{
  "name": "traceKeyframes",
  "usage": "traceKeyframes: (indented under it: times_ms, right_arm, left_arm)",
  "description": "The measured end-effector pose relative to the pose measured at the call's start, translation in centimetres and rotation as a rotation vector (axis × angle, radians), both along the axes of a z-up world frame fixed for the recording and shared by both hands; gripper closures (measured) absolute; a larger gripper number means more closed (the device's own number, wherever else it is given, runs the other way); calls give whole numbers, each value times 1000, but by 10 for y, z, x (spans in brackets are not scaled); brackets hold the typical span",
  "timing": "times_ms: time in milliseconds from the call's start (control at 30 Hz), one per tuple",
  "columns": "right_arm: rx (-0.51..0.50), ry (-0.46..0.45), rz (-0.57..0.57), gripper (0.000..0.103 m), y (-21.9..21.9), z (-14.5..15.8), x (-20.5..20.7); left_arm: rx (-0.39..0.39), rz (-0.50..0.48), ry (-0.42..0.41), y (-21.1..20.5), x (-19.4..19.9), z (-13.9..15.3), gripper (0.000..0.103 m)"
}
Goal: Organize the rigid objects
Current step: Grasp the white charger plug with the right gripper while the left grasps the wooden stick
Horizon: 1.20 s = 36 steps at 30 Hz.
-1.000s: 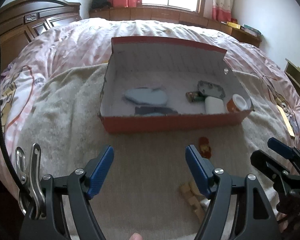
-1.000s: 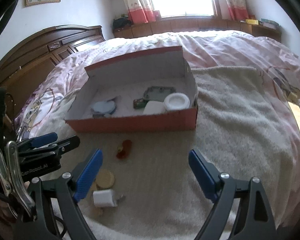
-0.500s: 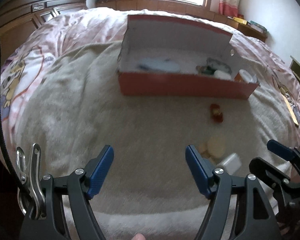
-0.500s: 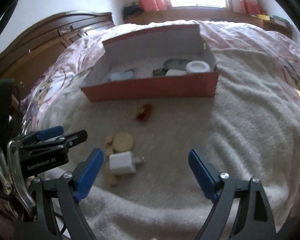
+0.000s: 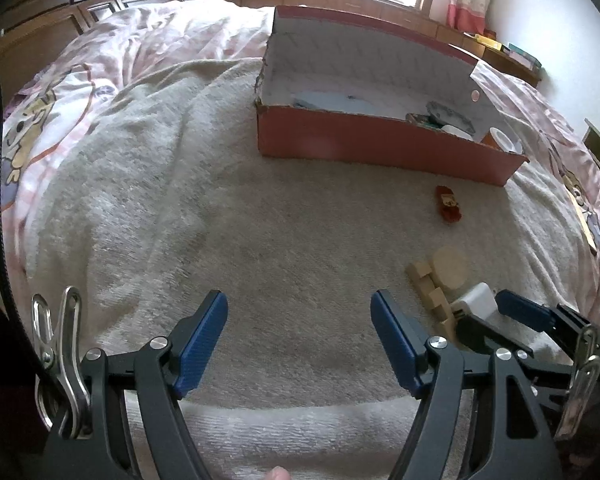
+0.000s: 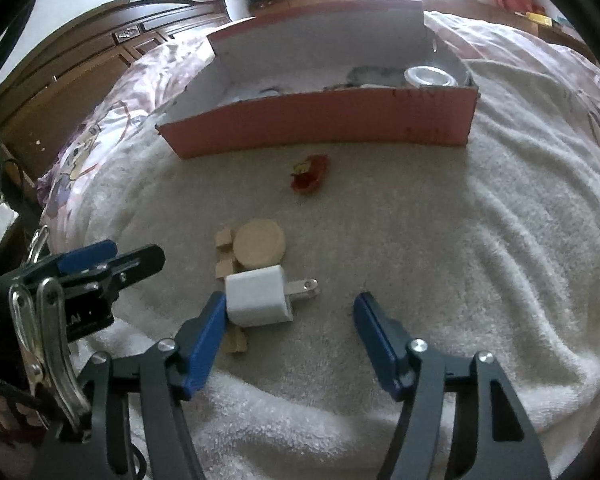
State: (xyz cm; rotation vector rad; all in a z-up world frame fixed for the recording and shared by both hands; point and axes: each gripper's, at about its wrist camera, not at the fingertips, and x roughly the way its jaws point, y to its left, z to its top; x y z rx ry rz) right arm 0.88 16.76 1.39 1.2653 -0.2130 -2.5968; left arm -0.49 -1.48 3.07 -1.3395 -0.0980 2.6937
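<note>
The right gripper [image 6: 290,312], jaws just narrowed yet gripping nothing, is set around a white charger [image 6: 258,299] beside wooden blocks [image 6: 260,243] on the towel [image 6: 480,240]; the left gripper [image 5: 299,322] is held wide, empty; no writing can be read

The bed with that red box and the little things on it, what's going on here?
A person holding a gripper in each hand is tidying small items into the red box. The right gripper has just been closing around the white charger plug on the towel, not yet clamped. The left gripper hangs open over bare towel. Wooden blocks and a red toy lie outside the box.
</note>
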Motion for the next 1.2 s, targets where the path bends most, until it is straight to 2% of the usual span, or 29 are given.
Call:
traceKeyframes:
  times_ms: [133, 233, 300, 367, 400, 467, 633, 867, 1067, 1200]
  right_arm:
    - [-15, -1, -6, 34, 2, -2, -1]
    - [-11, 3, -25, 40, 1, -1, -1]
    - [-15, 11, -23, 53, 1, 1, 0]
    - [-26, 21, -10, 58, 1, 4, 1]
    - [-15, 27, -4, 67, -1, 5, 1]
    - [-19, 33, 18, 73, -4, 6, 1]
    - [46, 79, -10, 73, -1, 15, 5]
    - [50, 90, -97, 73, 31, 19, 3]
    - [37, 69, -107, 73, 42, 11, 1]
    - [38, 75, -100, 73, 42, 10, 1]
  left_arm:
    - [9, -1, -6, -1, -1, -2, 27]
    - [11, -4, -10, -1, 0, -3, 27]
    - [13, -6, -11, 0, 0, -3, 27]
    - [12, -9, -10, 0, 0, -3, 27]
    - [12, -11, -10, 0, 0, -2, 27]
    - [12, -16, -8, 1, 1, -2, 27]
    - [31, -50, -12, 6, 4, 1, 27]
    - [81, -158, -43, 29, 10, 3, 27]
    - [5, -246, -52, 63, 15, 0, 27]
    - [-102, -299, -52, 85, 21, -5, 27]
